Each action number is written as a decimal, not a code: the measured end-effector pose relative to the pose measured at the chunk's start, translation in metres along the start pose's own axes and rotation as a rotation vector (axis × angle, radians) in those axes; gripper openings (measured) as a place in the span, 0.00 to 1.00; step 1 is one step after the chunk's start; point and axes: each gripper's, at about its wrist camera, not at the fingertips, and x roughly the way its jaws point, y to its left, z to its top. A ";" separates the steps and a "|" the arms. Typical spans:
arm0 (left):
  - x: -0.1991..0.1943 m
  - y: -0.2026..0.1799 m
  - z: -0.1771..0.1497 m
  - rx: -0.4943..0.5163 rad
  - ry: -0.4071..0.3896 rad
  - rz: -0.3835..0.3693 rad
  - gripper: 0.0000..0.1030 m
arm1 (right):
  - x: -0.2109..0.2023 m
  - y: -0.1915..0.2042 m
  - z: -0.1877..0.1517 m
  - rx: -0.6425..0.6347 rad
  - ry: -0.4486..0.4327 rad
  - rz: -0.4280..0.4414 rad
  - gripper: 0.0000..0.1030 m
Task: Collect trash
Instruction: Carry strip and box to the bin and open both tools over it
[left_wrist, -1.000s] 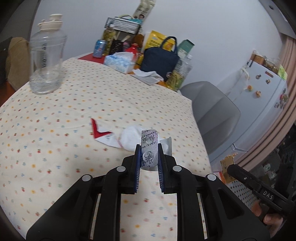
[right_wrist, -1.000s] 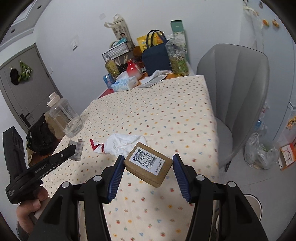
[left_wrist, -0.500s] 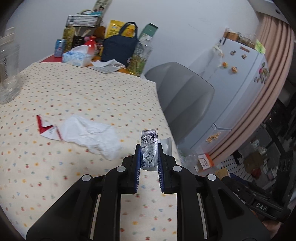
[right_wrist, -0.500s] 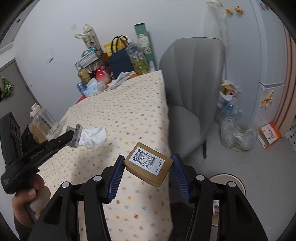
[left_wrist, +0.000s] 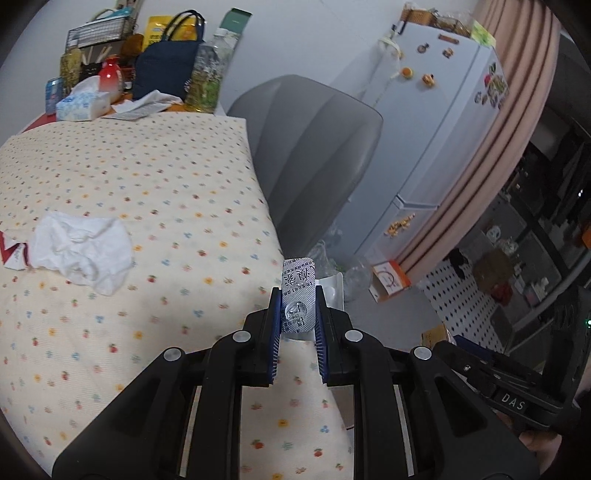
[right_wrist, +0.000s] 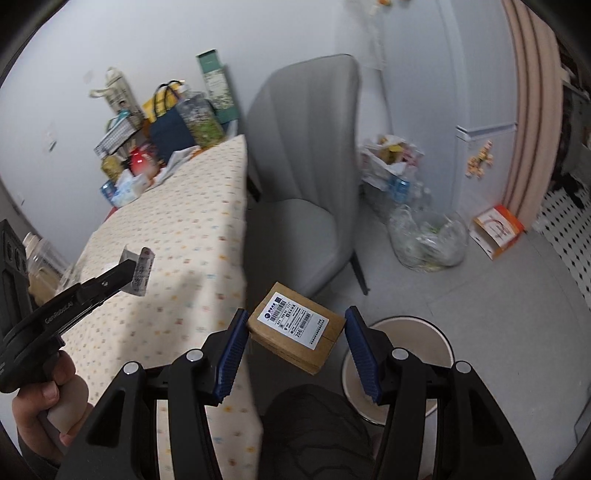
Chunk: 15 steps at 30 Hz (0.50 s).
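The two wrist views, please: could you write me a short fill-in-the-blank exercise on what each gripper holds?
1. The left gripper is shut on a silver ____ pack.
2. The right gripper holds a brown ____ with a white label.
3. A crumpled white ____ lies on the dotted tablecloth.
4. Below the right gripper, on the floor, stands a round ____.

Missing words: blister; box; tissue; bin
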 end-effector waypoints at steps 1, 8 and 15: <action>0.003 -0.002 -0.001 0.005 0.007 -0.001 0.16 | 0.002 -0.009 -0.002 0.015 0.003 -0.012 0.52; 0.022 -0.022 -0.009 0.040 0.051 0.001 0.16 | 0.024 -0.054 -0.008 0.101 0.019 -0.112 0.66; 0.035 -0.036 -0.015 0.065 0.085 0.008 0.16 | 0.032 -0.077 -0.017 0.144 0.040 -0.146 0.70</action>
